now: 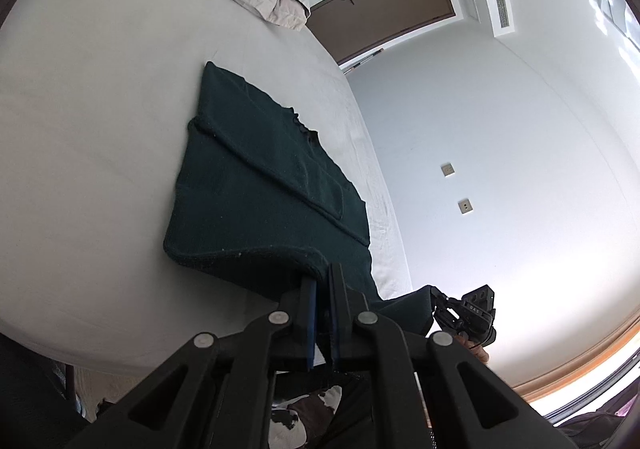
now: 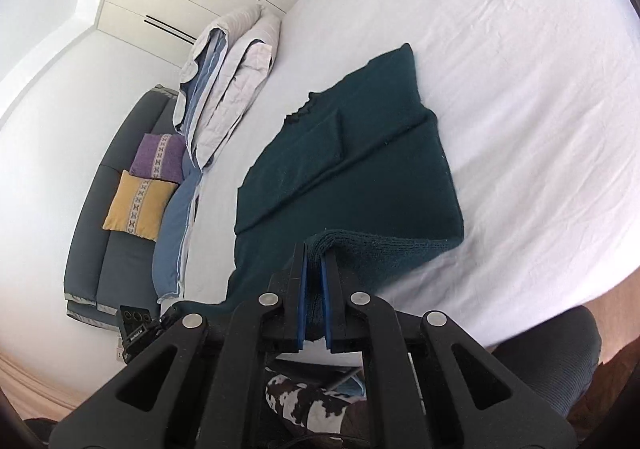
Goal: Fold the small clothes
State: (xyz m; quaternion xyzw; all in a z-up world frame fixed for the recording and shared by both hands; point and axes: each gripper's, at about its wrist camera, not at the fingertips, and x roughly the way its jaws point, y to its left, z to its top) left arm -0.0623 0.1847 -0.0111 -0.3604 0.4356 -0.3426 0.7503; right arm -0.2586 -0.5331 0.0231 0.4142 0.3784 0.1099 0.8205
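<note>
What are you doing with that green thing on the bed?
A person is folding a dark green knitted garment on a white bed, with a two-finger gripper in each hand. The left gripper and the right gripper are each shut on the near edge of the garment, which is lifted off the sheet. The far part lies flat on the bed. Folded bedding sits at the bed's far side.

White sheet (image 2: 520, 49) bare around green garment (image 2: 360, 169); folded duvet (image 2: 232, 89) blocks far bed edge.
</note>
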